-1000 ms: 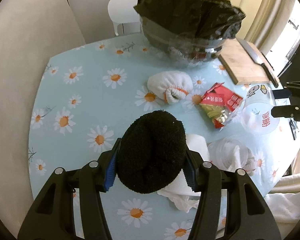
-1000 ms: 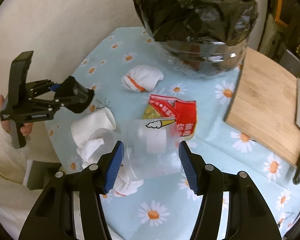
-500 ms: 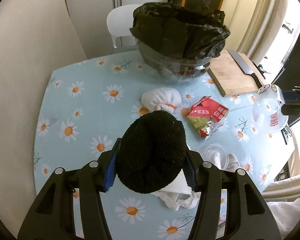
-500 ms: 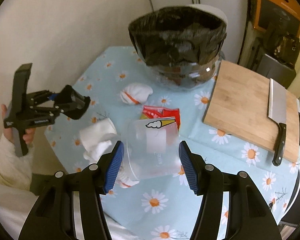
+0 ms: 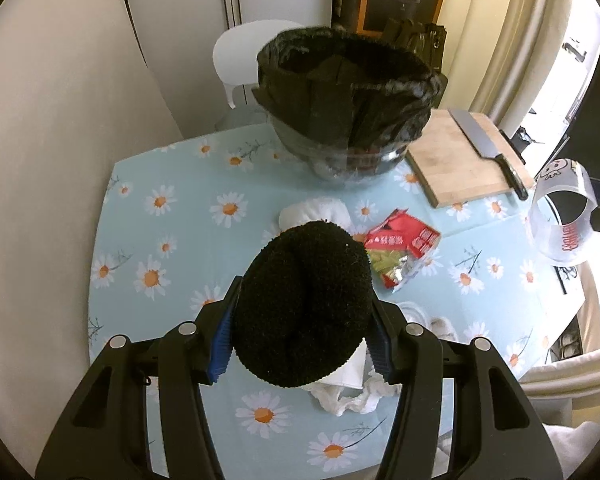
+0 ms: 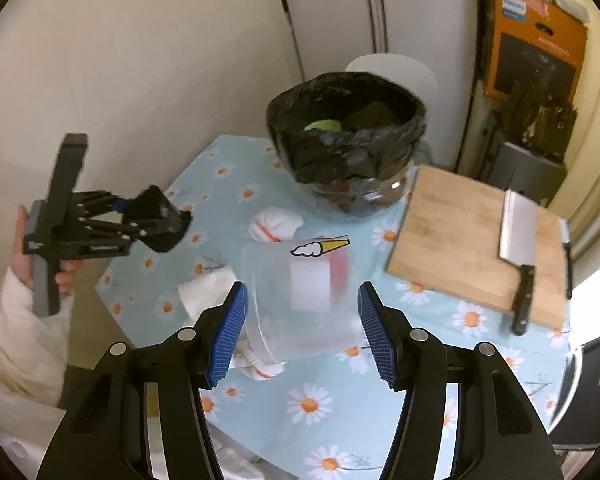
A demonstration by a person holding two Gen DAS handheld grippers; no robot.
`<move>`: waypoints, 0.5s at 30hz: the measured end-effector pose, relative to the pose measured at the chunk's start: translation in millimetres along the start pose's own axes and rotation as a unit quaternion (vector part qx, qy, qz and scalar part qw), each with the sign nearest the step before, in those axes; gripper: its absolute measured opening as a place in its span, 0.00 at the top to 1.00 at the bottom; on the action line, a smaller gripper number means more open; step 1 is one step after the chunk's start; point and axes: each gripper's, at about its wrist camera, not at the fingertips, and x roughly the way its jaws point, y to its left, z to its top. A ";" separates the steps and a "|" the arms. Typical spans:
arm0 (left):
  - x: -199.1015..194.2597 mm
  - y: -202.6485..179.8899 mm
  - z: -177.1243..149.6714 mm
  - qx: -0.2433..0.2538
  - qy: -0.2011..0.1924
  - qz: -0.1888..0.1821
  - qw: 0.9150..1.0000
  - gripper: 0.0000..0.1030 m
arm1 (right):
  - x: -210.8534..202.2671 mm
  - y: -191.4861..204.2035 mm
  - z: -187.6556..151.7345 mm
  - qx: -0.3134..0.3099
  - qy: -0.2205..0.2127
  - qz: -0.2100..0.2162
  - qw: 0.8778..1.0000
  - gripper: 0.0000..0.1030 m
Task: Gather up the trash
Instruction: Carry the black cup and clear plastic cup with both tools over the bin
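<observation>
My left gripper (image 5: 302, 322) is shut on a black rolled sock (image 5: 302, 304), held above the table; it also shows in the right wrist view (image 6: 160, 224). My right gripper (image 6: 300, 320) is shut on a clear plastic cup (image 6: 300, 296), also seen at the right in the left wrist view (image 5: 562, 220). The bin with a black bag (image 5: 348, 92) (image 6: 348, 136) stands open at the table's far side. On the table lie a red snack wrapper (image 5: 400, 252), a white sock ball (image 5: 316, 212) (image 6: 274, 224) and crumpled white tissue (image 5: 352, 396) (image 6: 206, 288).
A wooden cutting board (image 5: 464, 164) (image 6: 460, 236) with a cleaver (image 5: 488, 152) (image 6: 518, 248) lies right of the bin. A white chair (image 5: 248, 52) stands behind the table. The wall is on the left. The daisy tablecloth (image 5: 172, 240) covers the table.
Both grippers have risen and pulled back with their loads; the table and bin look smaller and the bin's opening now shows.
</observation>
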 end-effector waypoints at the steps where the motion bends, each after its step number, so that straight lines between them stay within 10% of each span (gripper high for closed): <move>1: -1.0 -1.6 1.9 0.002 0.003 0.001 1.000 0.46 | -3.0 -1.0 0.7 0.001 -0.003 0.000 1.000 0.48; 15: -17.5 -19.8 48.6 0.035 -0.014 0.022 0.999 0.46 | -26.1 -17.0 31.6 -0.015 -0.043 0.022 0.999 0.48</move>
